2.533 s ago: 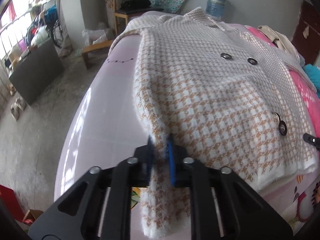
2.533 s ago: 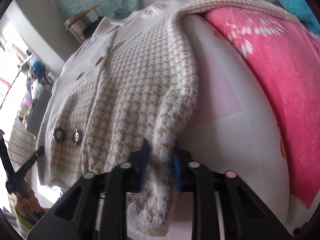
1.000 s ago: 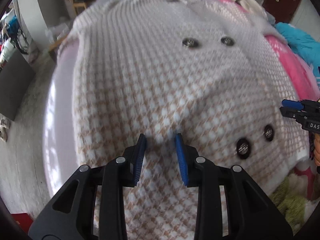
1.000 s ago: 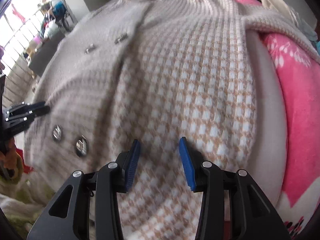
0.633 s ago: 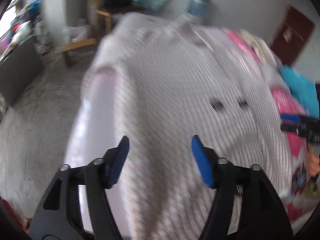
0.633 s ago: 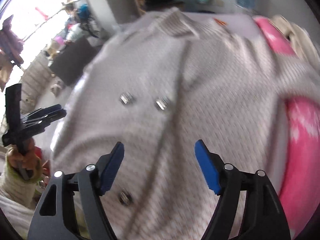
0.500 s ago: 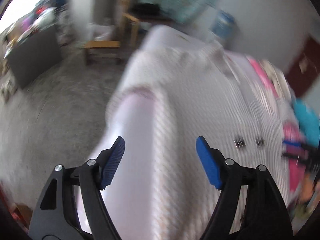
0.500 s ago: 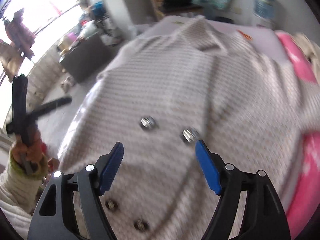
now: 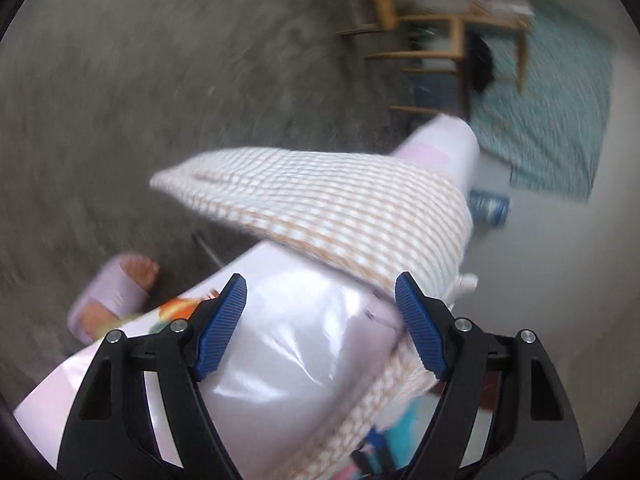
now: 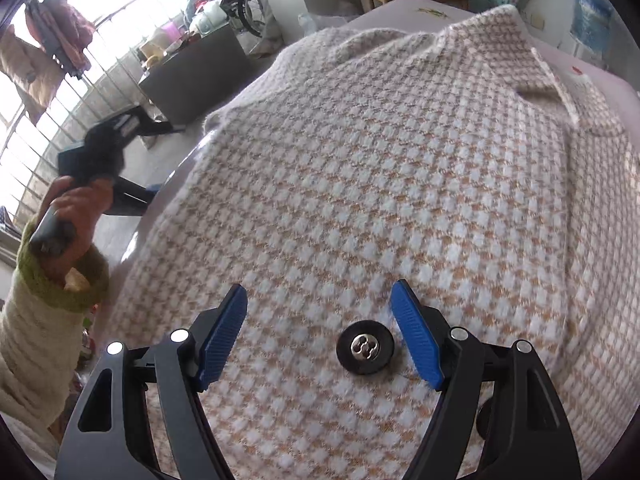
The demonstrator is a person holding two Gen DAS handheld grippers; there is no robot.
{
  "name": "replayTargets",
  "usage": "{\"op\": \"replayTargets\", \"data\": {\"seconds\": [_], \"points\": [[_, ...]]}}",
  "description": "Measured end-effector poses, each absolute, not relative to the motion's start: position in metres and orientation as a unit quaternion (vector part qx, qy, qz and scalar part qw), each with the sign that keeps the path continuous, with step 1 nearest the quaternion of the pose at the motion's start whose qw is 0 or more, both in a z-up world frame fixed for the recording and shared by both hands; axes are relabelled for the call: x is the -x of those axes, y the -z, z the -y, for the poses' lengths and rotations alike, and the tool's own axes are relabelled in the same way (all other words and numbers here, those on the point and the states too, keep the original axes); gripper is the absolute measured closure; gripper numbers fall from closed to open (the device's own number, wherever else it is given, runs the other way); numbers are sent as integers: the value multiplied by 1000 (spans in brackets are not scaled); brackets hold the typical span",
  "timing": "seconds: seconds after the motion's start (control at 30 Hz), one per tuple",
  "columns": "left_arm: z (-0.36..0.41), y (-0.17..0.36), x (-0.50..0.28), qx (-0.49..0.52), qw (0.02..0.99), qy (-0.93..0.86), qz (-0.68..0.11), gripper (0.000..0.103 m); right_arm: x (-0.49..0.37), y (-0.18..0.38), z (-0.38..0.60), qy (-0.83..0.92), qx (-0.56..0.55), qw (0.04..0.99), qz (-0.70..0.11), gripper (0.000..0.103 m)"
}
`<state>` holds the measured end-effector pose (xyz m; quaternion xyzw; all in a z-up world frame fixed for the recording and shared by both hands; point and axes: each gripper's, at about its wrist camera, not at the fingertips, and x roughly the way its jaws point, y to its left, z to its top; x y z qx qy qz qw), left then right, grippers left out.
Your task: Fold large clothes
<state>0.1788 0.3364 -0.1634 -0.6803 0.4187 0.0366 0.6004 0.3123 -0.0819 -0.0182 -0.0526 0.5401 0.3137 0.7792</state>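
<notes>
A cream-and-tan houndstooth coat (image 10: 400,184) lies spread over the bed, collar (image 10: 552,76) at the far end. My right gripper (image 10: 318,328) hovers open just above its front, with a black button (image 10: 365,346) showing between the fingers and nothing gripped. In the blurred, rolled left wrist view, my left gripper (image 9: 320,320) is over the bed's pale pink sheet (image 9: 300,360). Its jaws are opening with no cloth between them. One side of the coat (image 9: 340,208) drapes over the bed's edge just beyond it.
A person's hand (image 10: 76,208) in a cream sleeve holds the left gripper at the bed's left edge. A foot in a lilac slipper (image 9: 116,292) stands on the grey floor. A wooden chair (image 9: 440,40), a blue water bottle (image 9: 488,208) and a dark cabinet (image 10: 192,76) stand around the bed.
Both grippers let go of the coat's hem and opened wide. The left one swung out to the bed's left edge and rolled over; the right one moved up the coat's front.
</notes>
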Motion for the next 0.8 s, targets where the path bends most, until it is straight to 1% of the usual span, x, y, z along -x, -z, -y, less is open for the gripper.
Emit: {"op": "replayTargets", "data": {"seconds": [0.07,0.2,0.27,0.4,0.53,0.6,0.67,0.7,0.73,0.77,0.8], "points": [[-333,189,-183,710,563,-30,-422,27,-313,18,76,-314,58,779,-540,30],[-336,228,-194,743,513,-19,-429,25,-312,18,78,-312,58,778,-542,30],[-336,249,-199,774,474,-4,-419,24,-315,19,79,-309,58,778,-544,30],[-333,270,-216,814,430,5,-390,24,-319,19,71,-304,66,779,-545,30],[-331,279,-237,817,418,14,-397,25,-319,19,71,-301,68,779,-546,30],[-333,278,-244,807,423,-4,-411,40,-319,19,72,-300,63,779,-547,30],[-340,276,-245,805,429,-28,-409,62,-320,20,72,-298,57,779,-548,30],[-344,274,-246,803,435,-37,-405,68,-320,20,73,-297,54,780,-548,30],[-349,269,-248,794,450,-49,-405,80,-320,20,74,-295,51,781,-547,30],[-353,264,-249,783,465,-57,-409,87,-320,20,75,-294,50,783,-545,30],[-359,254,-252,765,491,-72,-410,88,-320,21,79,-292,50,785,-544,30]]}}
